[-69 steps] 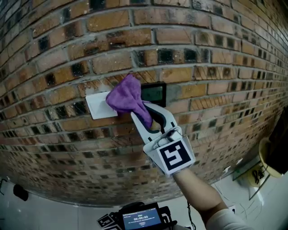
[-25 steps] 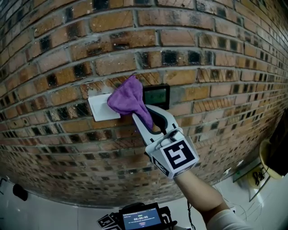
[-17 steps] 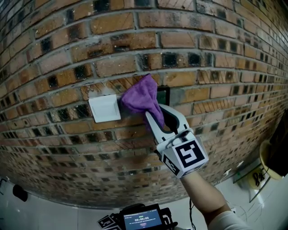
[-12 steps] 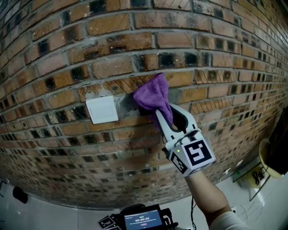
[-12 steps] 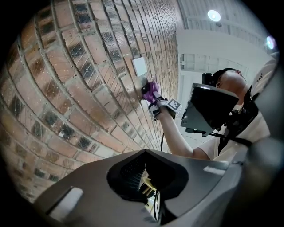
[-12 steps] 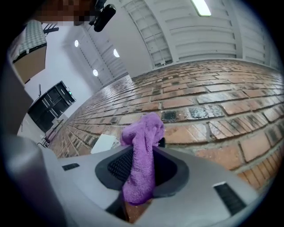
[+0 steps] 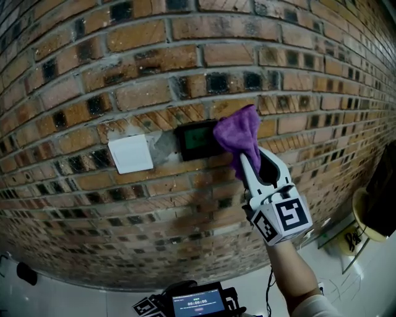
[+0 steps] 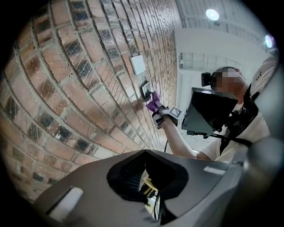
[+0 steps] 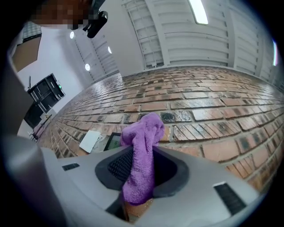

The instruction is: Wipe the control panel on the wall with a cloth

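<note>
Cloth [image 7: 238, 131]: swept rightward, control panel [image 7: 195, 140] now uncovered; right gripper [image 7: 244, 162] clamped on its tail, leaving bunched end free for wiping; left gripper [image 8: 148, 195] closed, empty

Panel face: your cloth [image 7: 238, 133] covers only the control panel [image 7: 195, 140] right edge.
Left: white switch plate [image 7: 130, 155] near.
Above, below: open brick wall [image 7: 185, 56].

indoor room, brick wall [image 7: 185, 37], ceiling strip lights [image 9: 198, 11]
</note>
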Motion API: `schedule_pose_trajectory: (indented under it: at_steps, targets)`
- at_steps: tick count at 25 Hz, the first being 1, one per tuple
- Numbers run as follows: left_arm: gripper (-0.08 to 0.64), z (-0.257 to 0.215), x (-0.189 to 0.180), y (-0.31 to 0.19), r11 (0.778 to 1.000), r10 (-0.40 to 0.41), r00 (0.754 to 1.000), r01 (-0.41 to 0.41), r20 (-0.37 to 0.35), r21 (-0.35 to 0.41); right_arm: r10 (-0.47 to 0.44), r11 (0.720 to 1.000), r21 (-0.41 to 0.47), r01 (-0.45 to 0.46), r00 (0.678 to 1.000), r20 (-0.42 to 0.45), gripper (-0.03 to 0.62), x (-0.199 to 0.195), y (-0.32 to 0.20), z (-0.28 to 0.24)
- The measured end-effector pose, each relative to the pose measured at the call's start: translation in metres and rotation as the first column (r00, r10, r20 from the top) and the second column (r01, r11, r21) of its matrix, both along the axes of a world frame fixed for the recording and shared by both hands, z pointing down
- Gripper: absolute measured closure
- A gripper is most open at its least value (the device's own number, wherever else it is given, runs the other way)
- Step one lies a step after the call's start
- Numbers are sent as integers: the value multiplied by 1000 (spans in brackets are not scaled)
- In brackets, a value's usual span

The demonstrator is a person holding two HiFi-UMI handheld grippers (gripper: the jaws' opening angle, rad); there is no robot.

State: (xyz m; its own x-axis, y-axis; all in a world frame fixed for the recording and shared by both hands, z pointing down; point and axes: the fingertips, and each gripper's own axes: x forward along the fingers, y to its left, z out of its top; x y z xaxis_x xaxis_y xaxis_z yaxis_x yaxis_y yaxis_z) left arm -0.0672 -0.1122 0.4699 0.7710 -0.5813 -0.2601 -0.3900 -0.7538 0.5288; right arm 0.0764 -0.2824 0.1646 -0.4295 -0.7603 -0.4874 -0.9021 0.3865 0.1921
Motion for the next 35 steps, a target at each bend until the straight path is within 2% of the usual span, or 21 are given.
schedule_pose_trajectory:
  at_steps: [8,14,24,30,35]
  targets:
    - [558,-29,-17,-9,995,-63,998,65,-25,73,-20,1000,-1,20,1000,-8,471,10,26,13]
    - [558,-53,-38,-14,983,-126,991,131,-47,125,-54,998,-27,53,998,-17,471,7,39,31]
    - [558,-68,-53,-12,970,-181,981,190,-69,149,-149,984,-101,144,988,-41,471,-14,49,65]
    - [558,-86,-76,-12,951,-245,966,256,-80,175,-218,966,-149,210,975,-35,471,-28,59,82]
    - [558,-112,-91,-19,926,-285,955,296,-81,233,-251,956,-165,241,967,-37,471,-38,60,88]
